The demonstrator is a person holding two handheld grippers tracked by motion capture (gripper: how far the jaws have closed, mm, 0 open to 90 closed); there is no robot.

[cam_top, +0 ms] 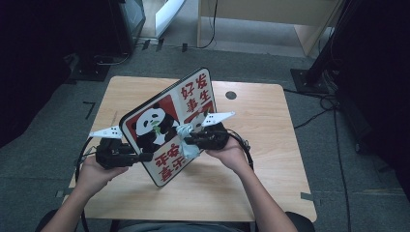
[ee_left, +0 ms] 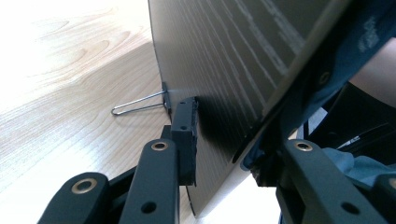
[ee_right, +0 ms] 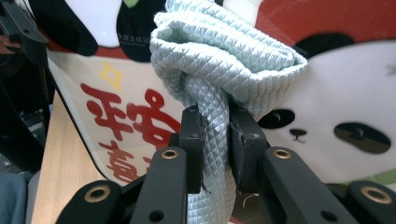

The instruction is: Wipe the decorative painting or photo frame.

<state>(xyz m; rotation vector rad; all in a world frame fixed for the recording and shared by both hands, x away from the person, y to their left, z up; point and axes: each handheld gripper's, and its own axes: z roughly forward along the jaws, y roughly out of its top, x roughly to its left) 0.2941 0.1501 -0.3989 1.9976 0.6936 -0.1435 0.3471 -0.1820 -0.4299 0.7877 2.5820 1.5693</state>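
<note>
Above the wooden table (cam_top: 270, 159), I hold a panda board (cam_top: 167, 126) tilted on its lower edge. My left gripper (cam_top: 144, 156) is clamped on the board's left edge, one pad flat against its dark back. My right gripper (cam_top: 189, 140) is squeezed tight on a pale blue cloth (ee_right: 219, 60), which presses against the printed face. From the left gripper view, a wire stand (ee_left: 140, 103) juts from the back.

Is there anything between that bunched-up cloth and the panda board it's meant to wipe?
Nothing visible. The cloth, pinched in the right tool, is bunched right against the panda board, which the left tool grips by its edge.
</note>
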